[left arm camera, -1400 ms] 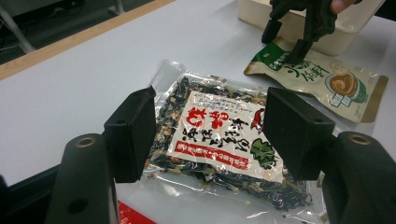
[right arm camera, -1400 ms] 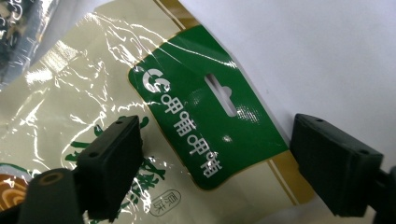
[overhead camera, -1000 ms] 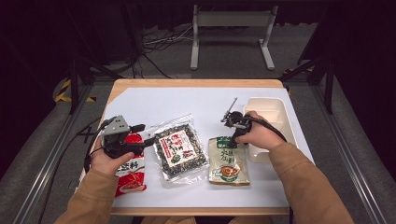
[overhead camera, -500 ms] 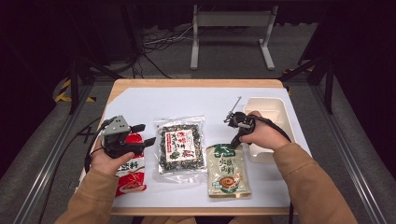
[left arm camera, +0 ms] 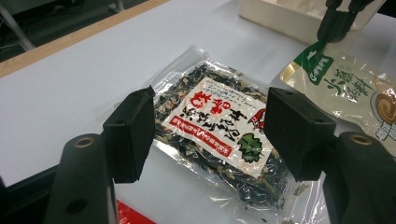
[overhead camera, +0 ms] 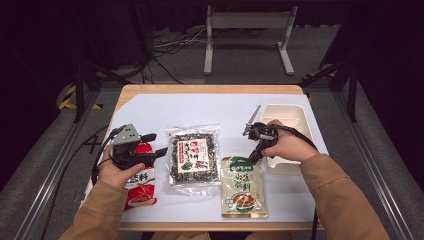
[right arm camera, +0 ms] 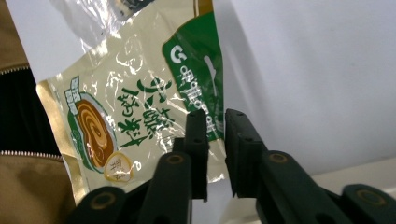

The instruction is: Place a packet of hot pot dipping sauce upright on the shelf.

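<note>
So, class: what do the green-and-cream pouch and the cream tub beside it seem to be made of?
Green-and-cream pouch: thin, glossy plastic film by the look, printed; it shows crinkles and bright glare in the right gripper view. Cream tub: probably rigid moulded plastic, matte, with smooth walls and rounded corners, though the look leaves the exact material open.

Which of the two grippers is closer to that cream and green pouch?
The right. The right gripper pinches the top edge of the cream and green pouch in its jaws. The left gripper hovers open beyond the seaweed packet, over the red packet.
</note>
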Available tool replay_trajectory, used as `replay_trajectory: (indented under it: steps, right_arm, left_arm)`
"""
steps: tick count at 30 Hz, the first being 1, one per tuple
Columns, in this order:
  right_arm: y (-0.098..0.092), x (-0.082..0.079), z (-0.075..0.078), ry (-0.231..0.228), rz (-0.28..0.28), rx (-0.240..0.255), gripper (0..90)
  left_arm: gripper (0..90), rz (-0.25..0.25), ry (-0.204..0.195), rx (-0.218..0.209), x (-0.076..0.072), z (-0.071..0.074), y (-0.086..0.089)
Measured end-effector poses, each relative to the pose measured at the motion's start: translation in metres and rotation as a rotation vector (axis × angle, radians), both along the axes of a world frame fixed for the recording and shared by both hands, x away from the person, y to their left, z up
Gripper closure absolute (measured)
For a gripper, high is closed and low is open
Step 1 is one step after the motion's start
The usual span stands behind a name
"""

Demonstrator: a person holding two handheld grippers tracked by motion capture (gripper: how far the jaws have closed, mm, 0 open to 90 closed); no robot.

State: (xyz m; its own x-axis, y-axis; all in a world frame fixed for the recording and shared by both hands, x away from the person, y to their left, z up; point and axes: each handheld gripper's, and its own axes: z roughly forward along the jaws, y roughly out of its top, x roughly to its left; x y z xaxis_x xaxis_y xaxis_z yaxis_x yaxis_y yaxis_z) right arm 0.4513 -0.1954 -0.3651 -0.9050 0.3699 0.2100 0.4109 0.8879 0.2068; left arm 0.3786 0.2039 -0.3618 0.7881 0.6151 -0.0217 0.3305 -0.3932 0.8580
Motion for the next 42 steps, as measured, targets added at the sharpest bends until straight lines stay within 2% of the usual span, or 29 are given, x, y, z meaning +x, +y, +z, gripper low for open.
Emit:
replay_trajectory:
  steps: [1,4,6,7,9,13,16,19,29,32,35,37,38,42]
  right_arm:
    - [0.002,-0.001,-0.002,-0.009,0.025,-0.012,77.2]
    - [0.008,-0.004,-0.010,0.005,0.066,-0.035,77.3]
    - [0.014,-0.006,-0.016,-0.007,0.094,-0.084,77.9]
    - [0.014,-0.006,-0.016,-0.007,0.094,-0.084,77.9]
    - [0.021,-0.009,-0.027,-0.040,0.135,-0.150,82.7]
    - [0.026,-0.011,-0.032,-0.059,0.154,-0.178,87.8]
    - [0.027,-0.011,-0.032,-0.057,0.153,-0.173,89.0]
    - [0.025,-0.011,-0.026,-0.053,0.158,-0.172,89.4]
    - [0.012,-0.013,0.000,-0.037,0.135,-0.074,89.8]
    - [0.011,-0.014,0.007,-0.030,0.129,-0.064,89.8]
    - [0.009,-0.017,0.020,-0.010,0.114,-0.060,89.9]
    - [0.009,-0.018,0.023,-0.012,0.108,-0.060,89.9]
    - [0.008,-0.020,0.029,-0.011,0.107,-0.057,89.9]
    - [0.007,-0.027,0.048,-0.038,0.106,-0.038,90.0]
  left_arm:
    - [34.6,-0.001,0.000,0.001,0.000,0.000,0.000]
    - [34.6,0.001,-0.001,0.001,0.000,0.000,0.000]
    - [34.6,0.000,0.000,0.000,0.000,0.000,0.000]
    - [34.6,0.000,0.001,-0.004,0.000,0.000,0.000]
    - [34.6,0.002,-0.001,-0.005,0.000,0.000,0.001]
    - [34.6,0.005,-0.004,-0.006,-0.001,0.001,0.002]
    - [34.7,0.005,-0.004,-0.008,-0.001,0.001,0.003]
    - [34.6,0.008,0.000,-0.010,-0.001,0.001,0.003]
    - [34.6,0.006,-0.007,-0.005,0.000,0.001,0.002]
    - [34.6,0.006,-0.003,-0.009,-0.001,0.001,0.002]
    - [34.6,0.007,-0.007,-0.010,0.000,0.001,0.004]
    - [34.6,0.009,-0.006,-0.012,0.000,0.001,0.004]
    - [34.6,0.010,-0.008,-0.012,0.000,0.001,0.004]
    - [34.7,0.009,-0.009,-0.014,-0.001,0.002,0.004]
